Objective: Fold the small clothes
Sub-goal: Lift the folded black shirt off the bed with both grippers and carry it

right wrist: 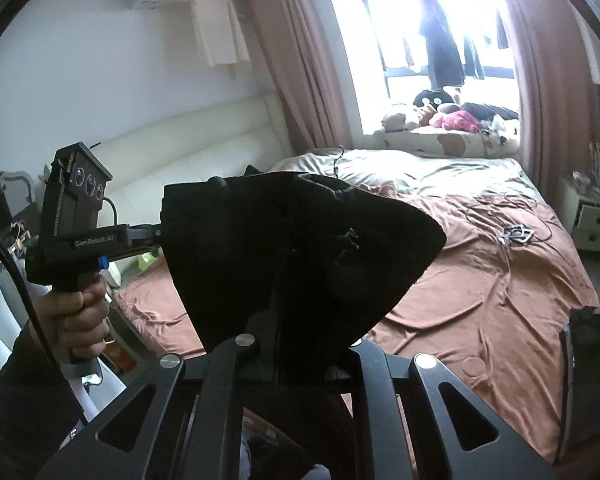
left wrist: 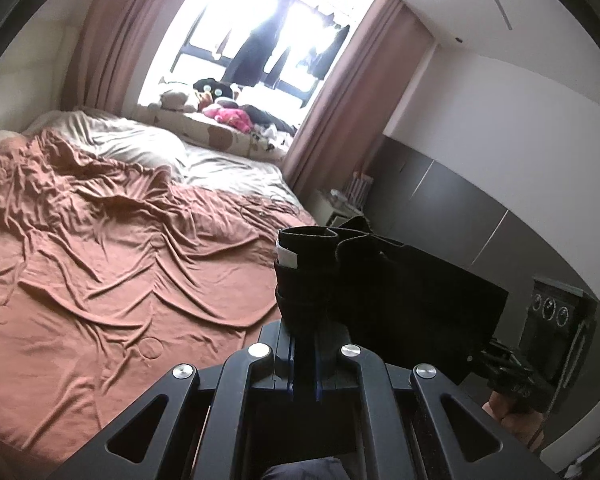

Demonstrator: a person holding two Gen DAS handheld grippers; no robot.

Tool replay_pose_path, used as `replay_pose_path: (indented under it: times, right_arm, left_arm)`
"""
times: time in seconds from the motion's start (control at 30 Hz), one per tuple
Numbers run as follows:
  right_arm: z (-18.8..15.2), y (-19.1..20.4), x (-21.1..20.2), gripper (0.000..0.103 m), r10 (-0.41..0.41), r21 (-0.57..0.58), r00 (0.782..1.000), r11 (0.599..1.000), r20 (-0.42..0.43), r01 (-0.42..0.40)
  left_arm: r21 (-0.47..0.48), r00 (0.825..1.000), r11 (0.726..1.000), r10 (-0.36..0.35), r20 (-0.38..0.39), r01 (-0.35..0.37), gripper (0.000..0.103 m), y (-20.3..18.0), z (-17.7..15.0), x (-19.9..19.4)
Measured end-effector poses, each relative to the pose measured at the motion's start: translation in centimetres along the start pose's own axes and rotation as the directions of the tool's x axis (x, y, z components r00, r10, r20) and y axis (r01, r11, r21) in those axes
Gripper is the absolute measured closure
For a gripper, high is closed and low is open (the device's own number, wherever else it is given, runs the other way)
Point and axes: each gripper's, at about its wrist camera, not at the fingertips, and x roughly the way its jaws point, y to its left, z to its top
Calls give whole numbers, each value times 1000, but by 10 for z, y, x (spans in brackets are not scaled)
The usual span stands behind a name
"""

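The bed fills most of both views, covered by one rumpled rust-brown sheet with a pale sheet beyond it toward the window. Held in the air above it is one black garment, stretched between two grippers (its exact kind is hard to make out, dark as it is). The left gripper reaches in level from the left edge of the right wrist view, its jaws pressed together on the garment's corner; one hand grips its handle from below, a dark sleeve trailing off the bottom of the picture. The right gripper points slightly downward over the bed, and the cloth drapes over its fingers and hides them, though it too is pinched tight on the black garment. In the left wrist view the folded waistband with a white label rises from between the left gripper's jaws. A second dark cloth is cut off at the right edge.
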Motion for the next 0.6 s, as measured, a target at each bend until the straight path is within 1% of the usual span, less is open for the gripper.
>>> replay_pose_path:
  times: [0.13, 0.2, 0.4, 0.5, 0.6]
  right_arm:
    - [1, -2, 18, 95, 26, 4, 1000, 1000, -11, -26]
    - [2, 3, 25, 95, 46, -7, 999, 999, -9, -46]
    - [15, 0, 67, 95, 90, -39, 995, 995, -31, -91]
    - [24, 2, 90, 95, 105, -58, 994, 993, -41, -107]
    - [26, 9, 105, 95, 139, -78, 990, 987, -38, -141]
  left_arm:
    - [-9, 1000, 1000, 4, 27, -4, 97, 15, -1, -21]
    - [-16, 999, 1000, 18, 42, -17, 97, 26, 0, -33]
    - [-41, 994, 997, 65, 90, -61, 97, 59, 1, -64]
    - [-71, 990, 994, 85, 113, -77, 97, 81, -2, -78]
    - [-93, 985, 990, 113, 133, -101, 97, 105, -2, -91]
